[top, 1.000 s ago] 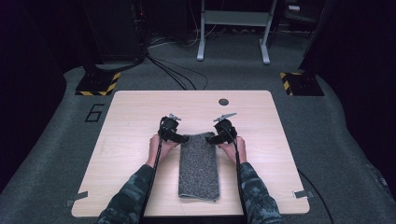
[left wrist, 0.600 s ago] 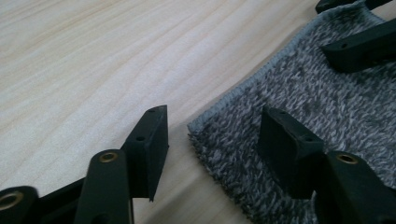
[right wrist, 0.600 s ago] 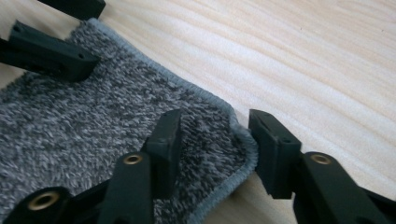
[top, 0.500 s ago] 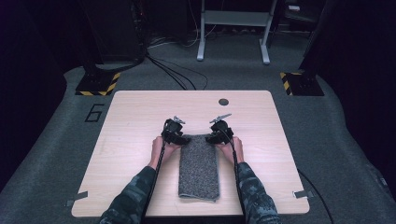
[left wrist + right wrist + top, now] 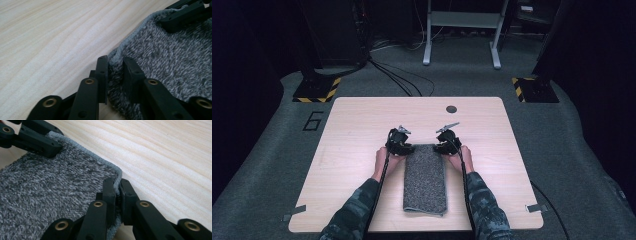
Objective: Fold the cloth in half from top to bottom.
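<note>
Grey terry towel (image 5: 425, 177) lies folded lengthwise on the wooden table (image 5: 352, 130); the left gripper (image 5: 401, 148) and right gripper (image 5: 445, 146) have just closed, pinching its far corners, likely to lift or fold it.

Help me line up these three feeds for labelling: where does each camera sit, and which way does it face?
High view: fixed above the person's side, looking forward and down on the table; both forearms, left tool and right tool at the grey towel.
Left gripper view: rides the left tool, looking along its jaws, which pinch the towel's edge.
Right gripper view: rides the right tool, jaws pinching a towel corner.
Shared: both gripper views show the towel, the wood and the opposite tool.
</note>
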The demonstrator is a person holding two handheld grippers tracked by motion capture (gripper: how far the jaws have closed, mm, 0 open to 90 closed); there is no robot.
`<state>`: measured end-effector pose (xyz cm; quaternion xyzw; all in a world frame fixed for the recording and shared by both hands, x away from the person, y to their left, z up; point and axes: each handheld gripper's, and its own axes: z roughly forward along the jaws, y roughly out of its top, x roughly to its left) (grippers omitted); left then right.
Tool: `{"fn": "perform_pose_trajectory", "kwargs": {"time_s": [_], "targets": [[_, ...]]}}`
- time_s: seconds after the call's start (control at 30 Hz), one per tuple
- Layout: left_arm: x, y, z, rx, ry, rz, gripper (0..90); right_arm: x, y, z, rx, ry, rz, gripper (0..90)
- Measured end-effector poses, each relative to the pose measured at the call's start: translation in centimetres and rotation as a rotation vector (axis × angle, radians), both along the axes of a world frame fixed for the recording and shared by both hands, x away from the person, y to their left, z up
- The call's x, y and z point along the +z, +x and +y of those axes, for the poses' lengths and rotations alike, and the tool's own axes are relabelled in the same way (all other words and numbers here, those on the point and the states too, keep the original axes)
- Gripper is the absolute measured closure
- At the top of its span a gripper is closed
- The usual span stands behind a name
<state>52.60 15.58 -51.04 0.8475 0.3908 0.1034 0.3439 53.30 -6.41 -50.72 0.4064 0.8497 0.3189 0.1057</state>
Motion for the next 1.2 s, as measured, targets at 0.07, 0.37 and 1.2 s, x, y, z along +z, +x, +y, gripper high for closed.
{"fn": "perform_pose_trajectory", "kwargs": {"time_s": [0.07, 0.37, 1.2], "targets": [[0.0, -0.1, 0.0, -0.006, 0.003, -0.005, 81.4, -0.1, -0.3, 0.2, -0.004, -0.010, -0.028, 86.1], [0.1, -0.3, 0.2, -0.008, -0.004, -0.018, 85.0, -0.1, -0.8, 0.2, -0.028, 0.009, -0.077, 86.6], [4.9, 0.4, 1.0, 0.004, -0.024, -0.151, 85.3, 4.7, -1.1, 0.0, 0.009, 0.058, -0.227, 86.3]]}}
